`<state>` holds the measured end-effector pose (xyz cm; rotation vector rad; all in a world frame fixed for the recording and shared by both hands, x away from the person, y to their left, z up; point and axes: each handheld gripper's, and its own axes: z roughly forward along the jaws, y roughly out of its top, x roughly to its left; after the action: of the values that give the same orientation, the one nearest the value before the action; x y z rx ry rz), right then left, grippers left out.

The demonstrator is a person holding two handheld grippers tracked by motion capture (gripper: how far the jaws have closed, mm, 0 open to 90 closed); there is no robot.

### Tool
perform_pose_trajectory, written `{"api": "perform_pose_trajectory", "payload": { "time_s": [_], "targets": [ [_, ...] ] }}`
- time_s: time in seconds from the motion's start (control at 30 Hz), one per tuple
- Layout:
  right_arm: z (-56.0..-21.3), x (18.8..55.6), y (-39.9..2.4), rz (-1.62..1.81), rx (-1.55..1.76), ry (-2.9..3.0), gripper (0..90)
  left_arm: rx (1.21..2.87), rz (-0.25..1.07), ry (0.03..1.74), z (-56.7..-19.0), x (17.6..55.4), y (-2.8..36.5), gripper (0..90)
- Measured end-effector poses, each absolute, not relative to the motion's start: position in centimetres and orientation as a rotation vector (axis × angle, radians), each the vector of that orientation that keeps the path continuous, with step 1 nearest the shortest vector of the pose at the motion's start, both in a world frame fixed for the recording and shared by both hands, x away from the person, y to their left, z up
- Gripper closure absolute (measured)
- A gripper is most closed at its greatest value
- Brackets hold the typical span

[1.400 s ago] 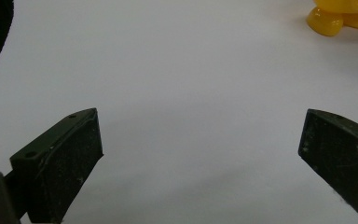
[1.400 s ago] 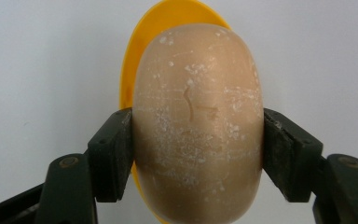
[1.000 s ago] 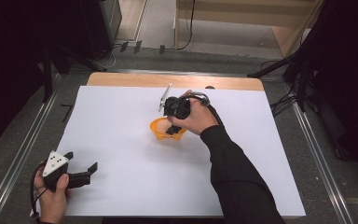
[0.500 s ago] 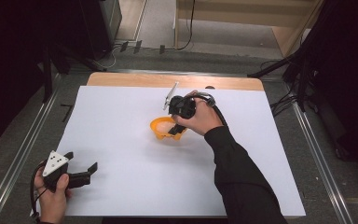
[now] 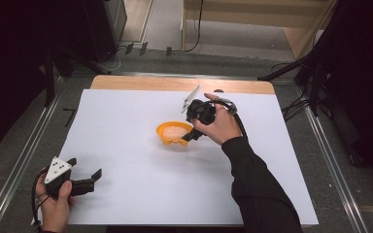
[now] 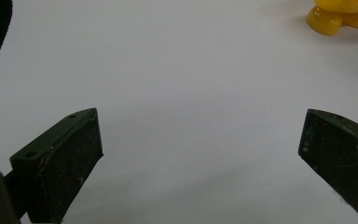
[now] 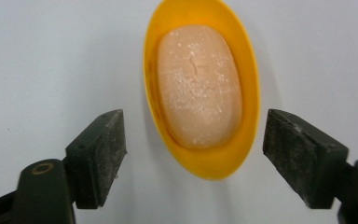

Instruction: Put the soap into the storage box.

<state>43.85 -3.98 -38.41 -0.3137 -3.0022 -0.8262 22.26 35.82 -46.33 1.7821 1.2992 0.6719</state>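
So: right gripper (image 7: 193, 158) was poised over yellow dish (image 7: 200, 88) w/ soap bar (image 7: 199, 86), fingers open, straddling its near end; long axis ran straight away btwn them. Left gripper (image 5: 80, 180) open too, well off near-left on bench (image 5: 126, 204).

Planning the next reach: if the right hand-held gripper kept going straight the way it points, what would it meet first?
Probably the orange dish holding the peach-coloured soap bar: it lies dead ahead of the right hand-held gripper, whose jaws are open wider than the dish.

Orange-yellow oval dish (image 5: 174, 133), footed, upright on white table sheet, centre of high view. Holds one pale peach oval soap bar (image 7: 198, 85), speckled white, lying flat inside.
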Motion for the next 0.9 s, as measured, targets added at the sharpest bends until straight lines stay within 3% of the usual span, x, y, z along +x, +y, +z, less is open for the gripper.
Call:
{"api": "perform_pose_trajectory", "payload": {
  "time_s": [0.1, 0.53, 0.67, 0.9],
  "targets": [
    [-38.6, 43.4, -5.0, -0.843, -0.332, -3.076, 13.9, 1.784, 0.672, 1.298, -46.3, 22.3, 35.8, 0.0],
    [-39.7, 41.9, -8.7, -0.977, -0.495, -3.032, 8.9, 1.787, 0.675, 1.298, -46.3, 22.3, 35.8, 0.0],
    [-40.2, 41.2, -9.6, -0.994, -0.535, -3.05, 2.6, 1.787, 0.676, 1.299, -46.3, 22.3, 35.8, 0.0],
    [-40.6, 40.2, -10.9, -1.038, -0.58, -3.04, 2.1, 1.789, 0.677, 1.298, -46.3, 22.3, 35.8, 0.0]
  ]
}}
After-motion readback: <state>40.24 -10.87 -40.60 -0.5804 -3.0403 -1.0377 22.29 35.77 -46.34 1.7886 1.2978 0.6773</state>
